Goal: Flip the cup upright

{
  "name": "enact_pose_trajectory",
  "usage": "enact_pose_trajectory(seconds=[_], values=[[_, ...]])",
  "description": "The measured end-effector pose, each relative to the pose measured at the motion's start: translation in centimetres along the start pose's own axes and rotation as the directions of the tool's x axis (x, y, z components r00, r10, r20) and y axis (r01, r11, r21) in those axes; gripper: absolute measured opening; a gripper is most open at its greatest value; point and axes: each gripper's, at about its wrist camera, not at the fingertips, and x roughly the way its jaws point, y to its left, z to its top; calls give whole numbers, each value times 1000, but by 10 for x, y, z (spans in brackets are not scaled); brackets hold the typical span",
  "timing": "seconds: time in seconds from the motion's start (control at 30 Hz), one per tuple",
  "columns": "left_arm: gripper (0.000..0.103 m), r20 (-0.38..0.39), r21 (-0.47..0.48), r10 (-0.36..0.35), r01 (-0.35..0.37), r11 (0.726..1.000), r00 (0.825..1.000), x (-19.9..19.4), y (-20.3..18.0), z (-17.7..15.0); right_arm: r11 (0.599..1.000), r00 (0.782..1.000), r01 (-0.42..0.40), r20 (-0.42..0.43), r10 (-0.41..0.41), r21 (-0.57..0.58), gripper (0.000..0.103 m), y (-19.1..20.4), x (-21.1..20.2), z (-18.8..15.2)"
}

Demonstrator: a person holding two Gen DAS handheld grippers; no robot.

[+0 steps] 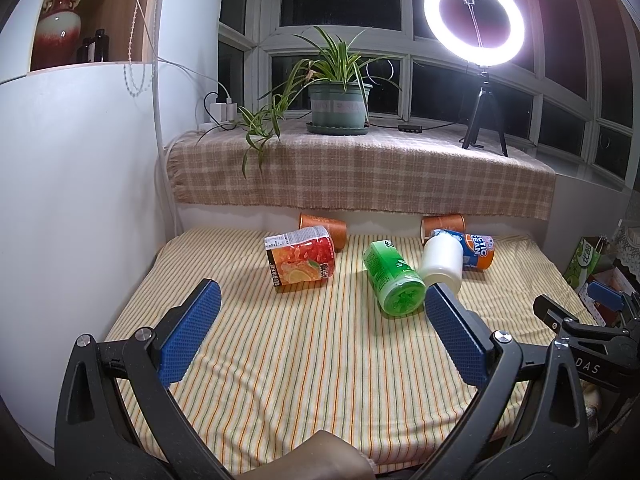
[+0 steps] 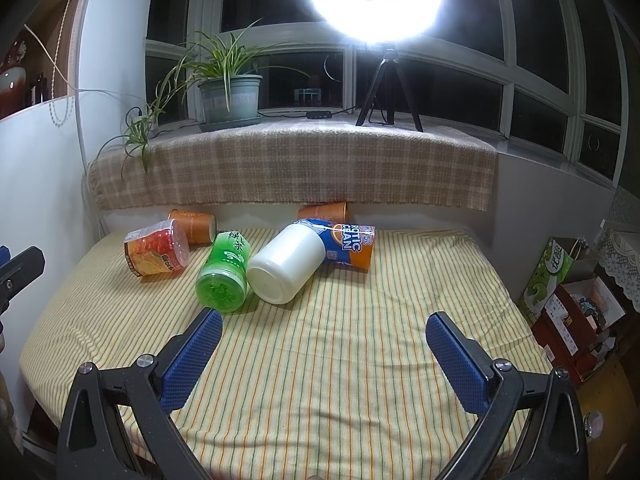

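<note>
Several cups lie on their sides on a striped cloth [image 1: 280,360]. A red-orange fruit cup [image 1: 300,258] [image 2: 156,252] lies at the left. A green cup [image 1: 394,278] [image 2: 224,272] lies in the middle, its base toward me. A white cup [image 1: 442,260] [image 2: 286,264] touches a blue-orange cup [image 1: 478,250] [image 2: 348,242]. Two copper cups [image 1: 324,228] [image 1: 442,224] lie at the back wall. My left gripper [image 1: 322,304] is open and empty, short of the cups. My right gripper [image 2: 324,332] is open and empty, short of the white cup.
A ledge with a checked cloth [image 1: 360,168] holds a potted plant [image 1: 340,108] and a ring light on a tripod [image 1: 476,20]. A white wall [image 1: 80,180] bounds the left. Boxes [image 2: 568,304] stand off the cloth's right edge.
</note>
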Motion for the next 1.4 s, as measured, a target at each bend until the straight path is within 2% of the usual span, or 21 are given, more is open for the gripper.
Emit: enact_pose_trajectory(seconds=[1.4], values=[[103, -1, 0, 1, -1, 1000, 1000, -4, 1, 10, 1000, 1000, -2, -20, 2, 12, 103, -1, 4, -7]])
